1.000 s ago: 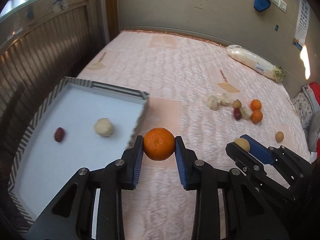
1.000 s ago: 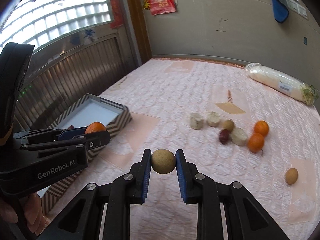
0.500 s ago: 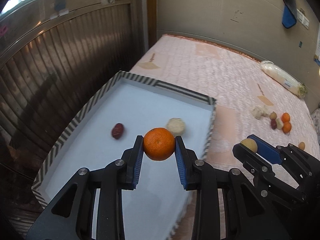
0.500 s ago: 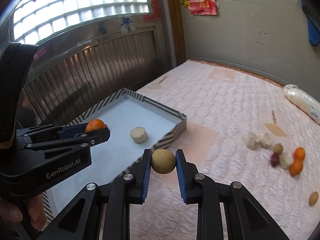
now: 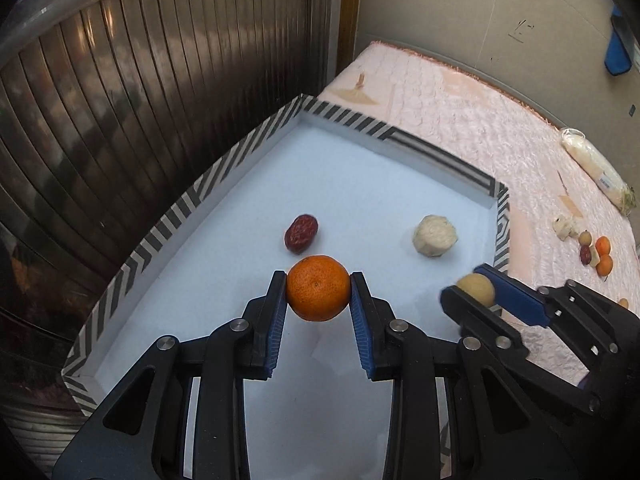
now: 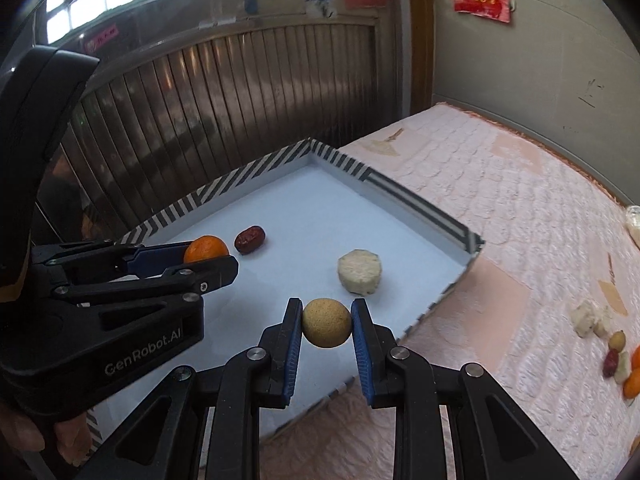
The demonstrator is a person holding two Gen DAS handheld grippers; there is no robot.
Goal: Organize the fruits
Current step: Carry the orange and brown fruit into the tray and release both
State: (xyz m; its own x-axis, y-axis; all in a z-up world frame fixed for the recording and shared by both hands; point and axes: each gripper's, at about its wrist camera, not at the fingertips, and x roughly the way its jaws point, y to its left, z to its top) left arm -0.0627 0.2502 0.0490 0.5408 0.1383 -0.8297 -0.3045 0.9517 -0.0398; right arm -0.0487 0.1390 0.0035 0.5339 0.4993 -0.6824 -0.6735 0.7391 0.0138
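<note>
Both grippers are now hanging over the tray (image 5: 400, 142), off the bed (image 6: 500, 184): left gripper (image 5: 319, 300) clamping the orange (image 5: 318, 294), right gripper (image 6: 326, 326) clamping the tan fruit (image 6: 326, 322). You're risking a high release, so either fruit could roll into the red date (image 5: 301, 234).

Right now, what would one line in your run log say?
left gripper: holding orange over tray | right gripper: holding tan round fruit over tray | in tray: red date, pale chunk
</note>
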